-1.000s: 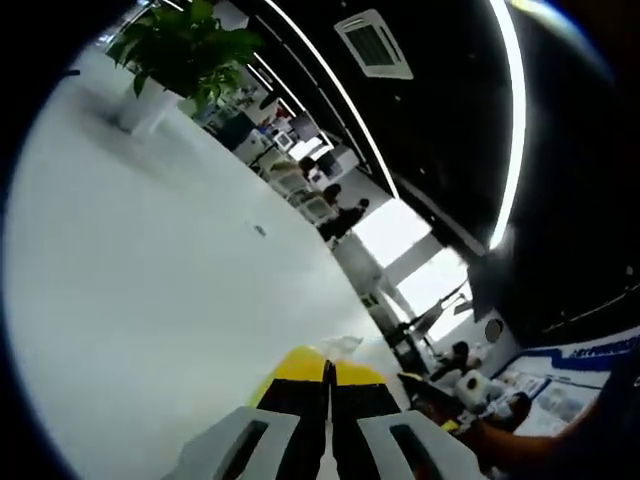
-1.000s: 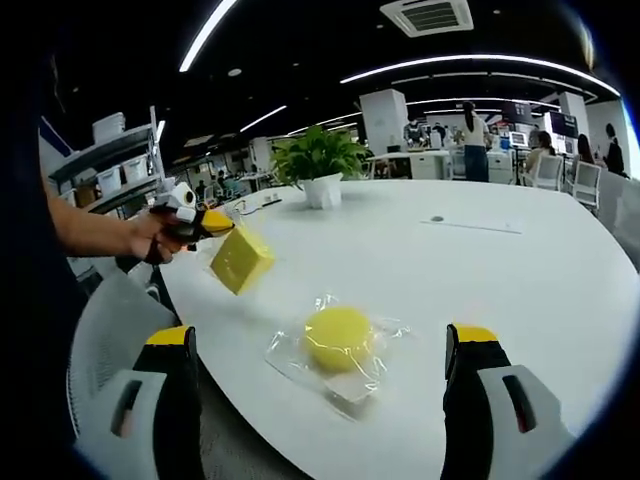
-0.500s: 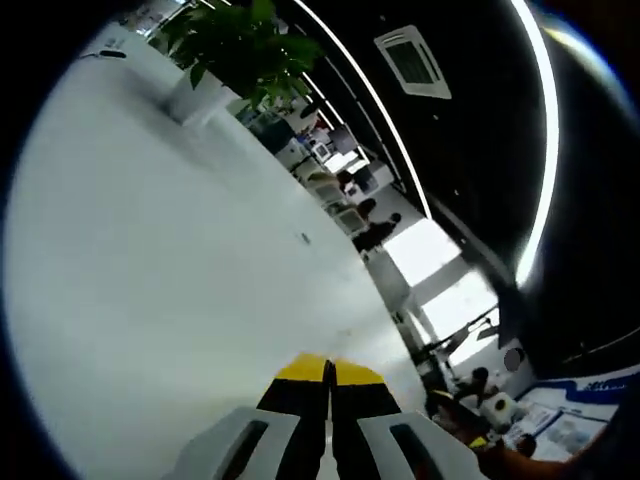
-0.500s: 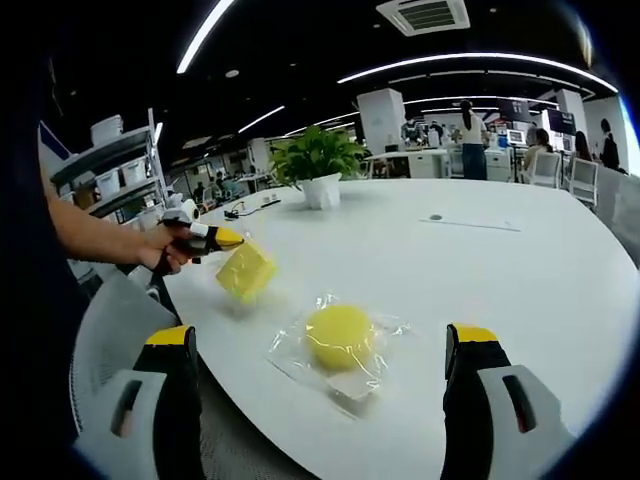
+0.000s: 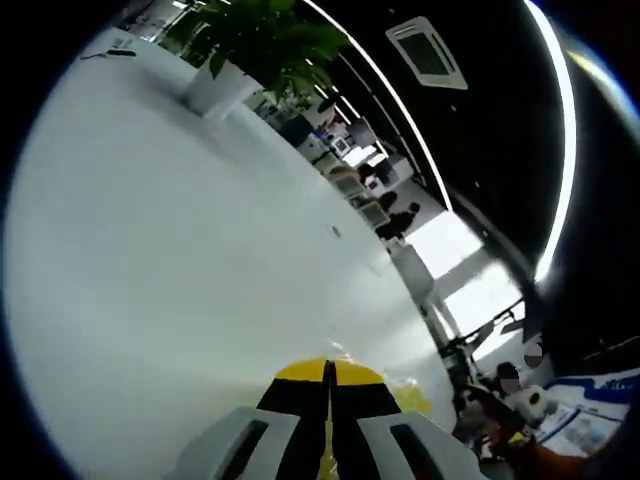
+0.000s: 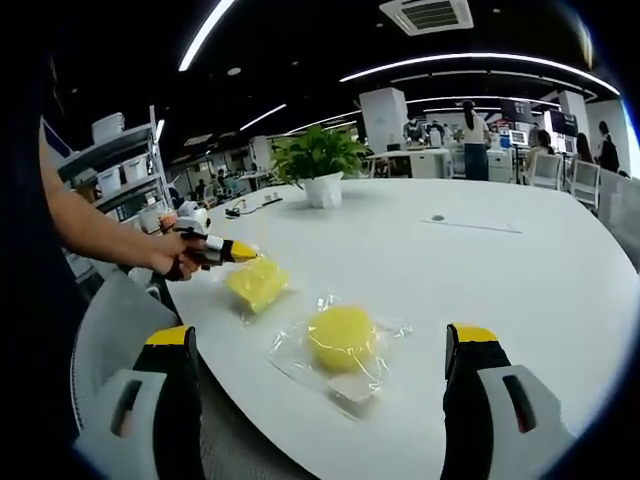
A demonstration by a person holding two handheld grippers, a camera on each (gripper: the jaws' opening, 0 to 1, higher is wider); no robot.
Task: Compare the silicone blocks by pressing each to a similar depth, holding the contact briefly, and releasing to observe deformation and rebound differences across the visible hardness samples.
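Note:
A round yellow silicone block (image 6: 340,338) in a clear bag lies on the white table (image 6: 480,270), straight ahead of my right gripper (image 6: 325,395). That gripper's jaws stand wide open, short of the block and holding nothing. To its left a hand holds my left gripper (image 6: 236,253), shut on the bag of a squarer yellow block (image 6: 257,282) that rests on the table. In the left gripper view the left gripper (image 5: 328,370) has its jaws pressed together. A bit of the yellow bagged block (image 5: 408,398) shows just right of its tips.
A potted plant (image 6: 318,160) stands at the far side of the table, also seen as the potted plant (image 5: 255,50). A small dark mark (image 6: 436,218) sits on the tabletop. Shelves (image 6: 110,170) and office desks with people lie beyond.
The left gripper has lowered the squarer block from hanging in the air down onto the table, closer to the round block. The right gripper has stayed still and open.

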